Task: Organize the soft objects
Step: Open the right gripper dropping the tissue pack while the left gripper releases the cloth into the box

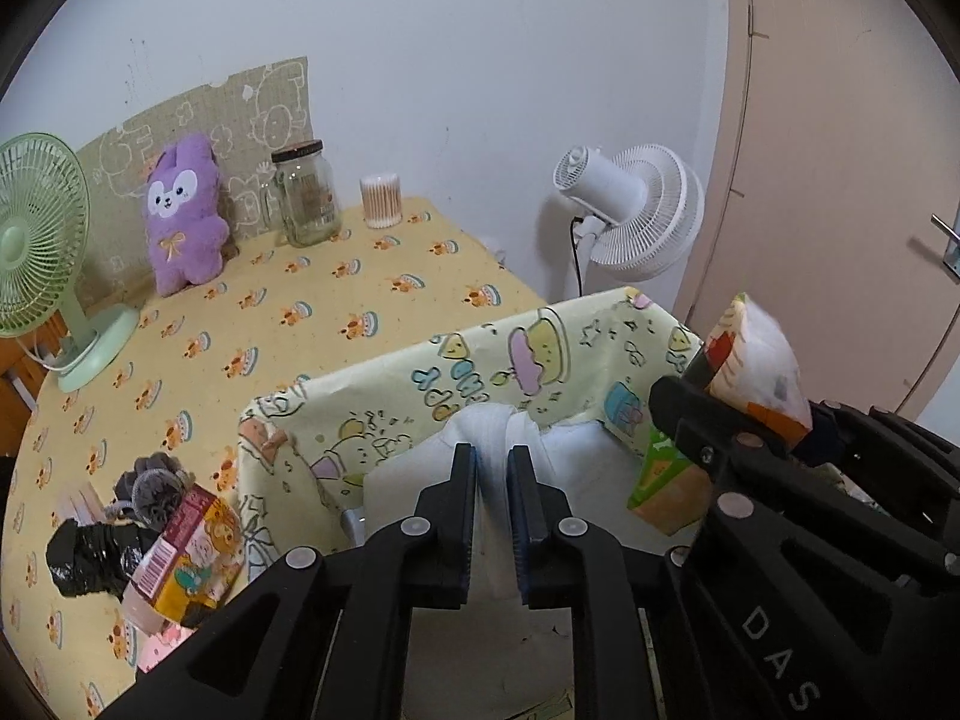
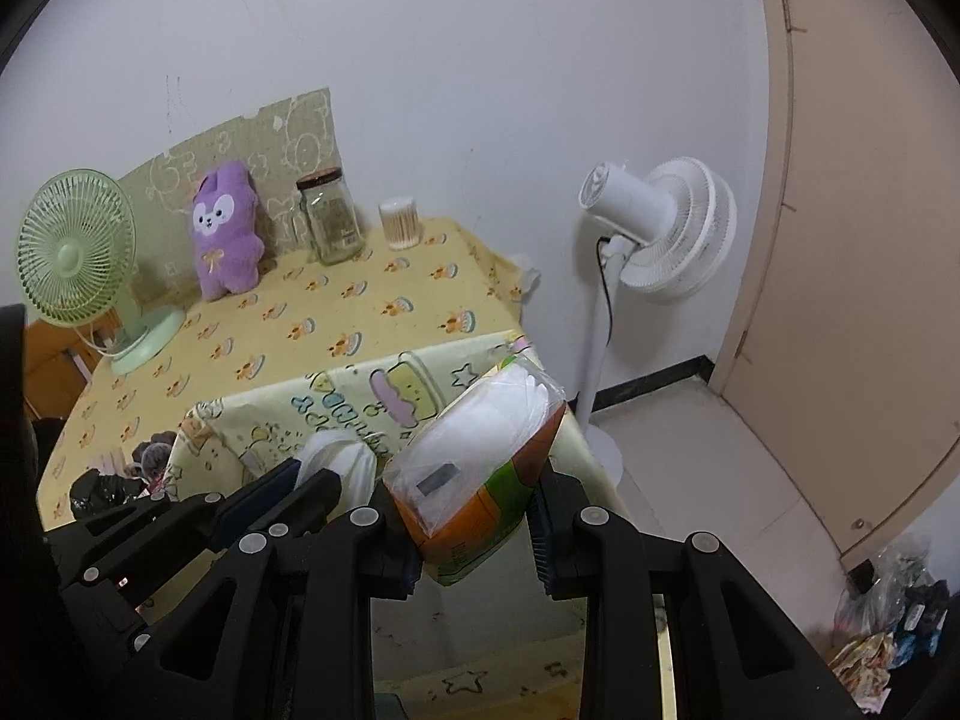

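A fabric storage box printed with cartoons stands on the near part of the table, its top open. My left gripper hangs over its inside, its pads nearly together on a fold of a white soft bundle that lies in the box. In the right wrist view the left gripper shows at the lower left with the white bundle between its fingers. My right gripper is shut on a tissue pack with an orange and green wrapper. The pack is tilted, just above the box's right wall.
On the yellow tablecloth stand a purple plush, a green desk fan, a glass jar and a tub of cotton swabs. A snack box and dark items lie left of the box. A white floor fan and a door are at the right.
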Available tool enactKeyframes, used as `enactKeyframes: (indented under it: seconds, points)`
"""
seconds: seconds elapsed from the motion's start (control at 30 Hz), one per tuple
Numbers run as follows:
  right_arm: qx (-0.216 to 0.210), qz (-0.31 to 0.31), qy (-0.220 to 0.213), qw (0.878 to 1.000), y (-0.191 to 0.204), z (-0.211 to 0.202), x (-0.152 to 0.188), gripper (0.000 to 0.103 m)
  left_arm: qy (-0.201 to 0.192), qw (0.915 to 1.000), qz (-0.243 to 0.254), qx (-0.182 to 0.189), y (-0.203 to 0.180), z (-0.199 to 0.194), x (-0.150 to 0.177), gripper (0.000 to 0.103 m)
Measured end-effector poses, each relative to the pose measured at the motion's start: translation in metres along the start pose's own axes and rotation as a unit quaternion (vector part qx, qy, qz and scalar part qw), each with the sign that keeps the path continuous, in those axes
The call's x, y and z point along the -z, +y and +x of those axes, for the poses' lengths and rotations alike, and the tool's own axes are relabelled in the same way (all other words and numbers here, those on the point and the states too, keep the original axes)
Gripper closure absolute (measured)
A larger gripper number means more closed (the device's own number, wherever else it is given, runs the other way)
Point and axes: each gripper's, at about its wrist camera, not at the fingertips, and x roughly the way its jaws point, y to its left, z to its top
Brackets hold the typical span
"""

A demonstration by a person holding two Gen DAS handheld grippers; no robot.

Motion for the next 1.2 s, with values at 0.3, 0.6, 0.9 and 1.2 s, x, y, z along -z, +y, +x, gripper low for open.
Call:
enactKeyframes:
  seconds: [0.3,0.6,0.9,1.2]
  points:
    - [-0.004,0.006,0.013,1.000,0.005,0.008,-0.004,0.061,0.001,0.9999,-0.005,0.009,0.005,-0.004,-0.001,0.046]
    - [-0.017,0.014,-0.008,1.000,0.008,-0.011,-0.006,0.024,-0.007,0.9999,-0.008,0.013,0.005,-0.025,-0.002,0.017]
    - [-0.009,0.016,-0.023,1.000,0.013,-0.033,-0.001,0.010,-0.023,0.9997,-0.001,-0.002,0.006,-0.049,0.001,0.006]
    - [-0.005,0.005,-0.048,0.999,0.023,-0.062,0.002,0.008,-0.053,0.9983,0.004,-0.025,0.009,-0.078,0.005,0.001]
